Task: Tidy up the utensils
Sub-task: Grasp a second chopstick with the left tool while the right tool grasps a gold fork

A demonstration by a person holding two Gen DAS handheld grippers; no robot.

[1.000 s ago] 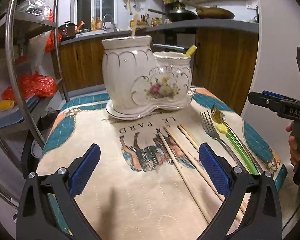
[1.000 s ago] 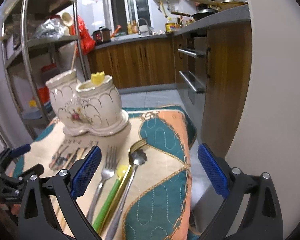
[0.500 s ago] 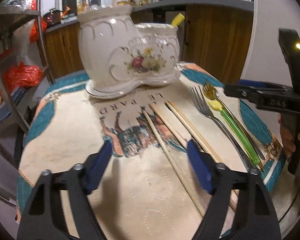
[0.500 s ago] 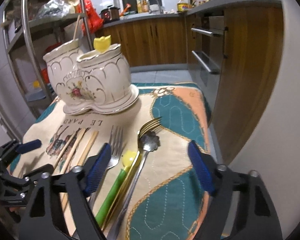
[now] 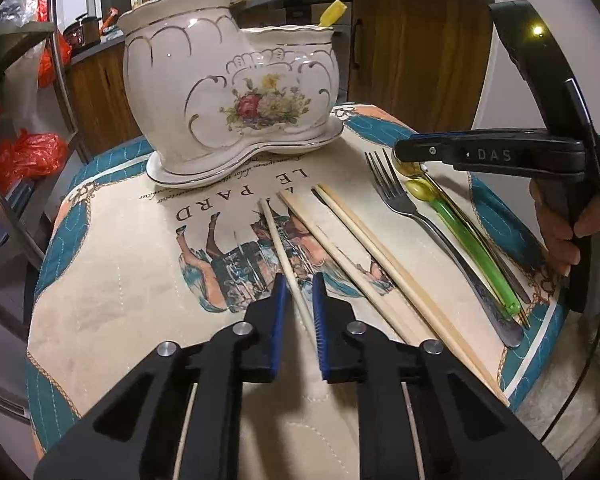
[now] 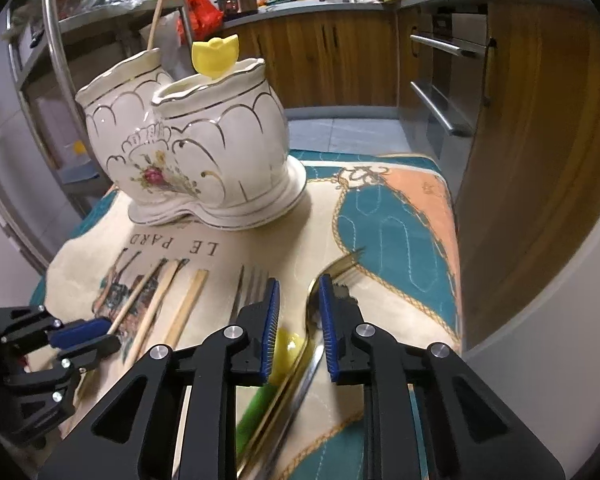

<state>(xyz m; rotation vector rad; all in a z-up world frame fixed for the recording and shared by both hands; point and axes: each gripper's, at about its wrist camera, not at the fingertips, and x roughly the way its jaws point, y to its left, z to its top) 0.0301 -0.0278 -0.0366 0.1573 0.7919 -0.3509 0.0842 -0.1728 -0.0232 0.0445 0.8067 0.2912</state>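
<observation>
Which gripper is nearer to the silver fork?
Right. The right gripper is just beside the fork, over the spoons; the left gripper is farther, around a chopstick.

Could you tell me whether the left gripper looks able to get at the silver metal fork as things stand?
Probably not right away: the left gripper has just been closing around a pale wooden chopstick, and two more chopsticks lie between it and the silver metal fork.

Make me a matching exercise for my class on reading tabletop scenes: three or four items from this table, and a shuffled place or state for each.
1 chopstick
2 steel fork
3 ceramic holder
4 yellow-tipped utensil

a stands on a saucer
b between the left gripper's blue pads
c pokes out of the holder
d flat, tines toward the holder

1-b, 2-d, 3-a, 4-c
</observation>
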